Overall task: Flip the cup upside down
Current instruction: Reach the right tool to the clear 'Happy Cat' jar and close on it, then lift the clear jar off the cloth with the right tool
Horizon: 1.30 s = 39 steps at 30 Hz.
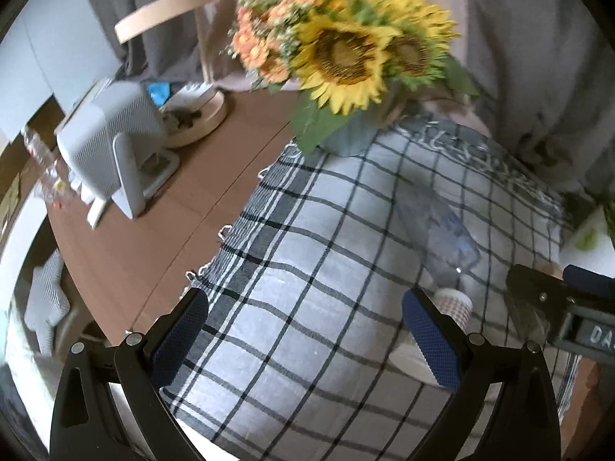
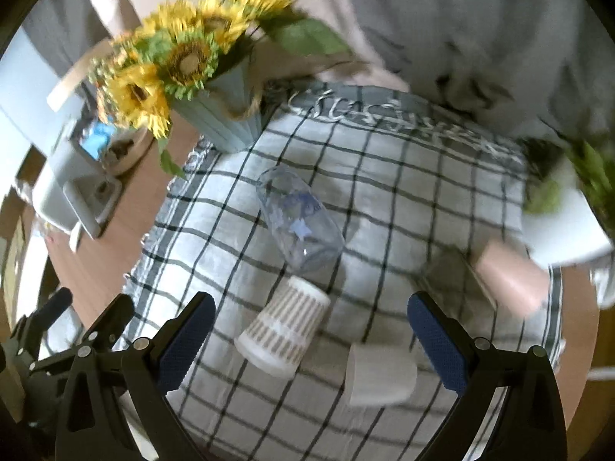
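From the left wrist view, the left tool (image 1: 305,330) hangs wide apart over the checked cloth (image 1: 326,269) with nothing between its blue pads; the patterned cup (image 1: 455,304) peeks out just past the right-hand pad at about 3 o'clock, and a clear glass tumbler (image 1: 438,238) lies beyond it toward 1 o'clock. A vase of sunflowers (image 1: 346,53) stands at 12 o'clock and a grey speaker (image 1: 111,134) sits on the brown bench (image 1: 184,199) at 10 o'clock. From the right wrist view, the right tool (image 2: 311,336) is likewise fully spread and grips nothing. The patterned cup lies tipped on the cloth, just ahead and slightly toward 11 o'clock of the tool's centre, its base almost touching the clear tumbler at 12 o'clock; a plain white cup (image 2: 380,376) sits at 4 o'clock, and a blurred pink cup (image 2: 511,276) at 2 o'clock. This looks like the approach step: no cup is grasped yet. Next, the right tool would need to straddle the patterned cup's wall and close before rotating it rim-down.
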{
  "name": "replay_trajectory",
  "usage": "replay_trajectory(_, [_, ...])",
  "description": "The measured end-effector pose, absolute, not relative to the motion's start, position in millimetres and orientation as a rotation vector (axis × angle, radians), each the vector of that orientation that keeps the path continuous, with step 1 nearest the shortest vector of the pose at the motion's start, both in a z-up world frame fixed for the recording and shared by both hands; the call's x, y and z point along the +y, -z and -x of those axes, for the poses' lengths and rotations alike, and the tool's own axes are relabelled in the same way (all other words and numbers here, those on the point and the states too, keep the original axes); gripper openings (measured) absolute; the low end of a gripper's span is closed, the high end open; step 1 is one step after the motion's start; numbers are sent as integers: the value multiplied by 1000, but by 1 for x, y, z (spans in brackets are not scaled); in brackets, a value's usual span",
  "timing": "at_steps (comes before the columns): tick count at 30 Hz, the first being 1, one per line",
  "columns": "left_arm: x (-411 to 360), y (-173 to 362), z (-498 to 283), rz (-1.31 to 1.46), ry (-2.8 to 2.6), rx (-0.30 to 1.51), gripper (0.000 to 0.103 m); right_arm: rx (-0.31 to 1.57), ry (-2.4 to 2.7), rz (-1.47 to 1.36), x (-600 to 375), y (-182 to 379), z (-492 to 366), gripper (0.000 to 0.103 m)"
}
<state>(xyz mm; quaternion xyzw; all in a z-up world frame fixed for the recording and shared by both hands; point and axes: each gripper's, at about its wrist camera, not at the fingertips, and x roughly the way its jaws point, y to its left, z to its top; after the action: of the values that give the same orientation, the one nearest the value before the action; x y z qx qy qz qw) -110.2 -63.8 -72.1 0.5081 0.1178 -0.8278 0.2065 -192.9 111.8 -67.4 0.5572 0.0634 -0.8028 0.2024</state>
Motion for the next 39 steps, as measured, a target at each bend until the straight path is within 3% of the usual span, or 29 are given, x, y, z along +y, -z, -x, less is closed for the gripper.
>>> replay_trajectory(7, [-84, 97, 129, -1447, 2180, 462, 103, 312, 1996, -1707, 72, 107, 250, 101])
replay_trajectory(25, [-93, 144, 170, -1533, 2038, 465, 103, 499, 1731, -1889, 21, 201, 315, 96])
replay_trajectory(31, [-98, 153, 175, -1549, 2014, 469, 103, 532, 1730, -1911, 21, 213, 325, 83])
replay_trajectory(39, [-93, 147, 172, -1491, 2034, 418, 102, 468, 1739, -1943, 33, 208, 340, 80])
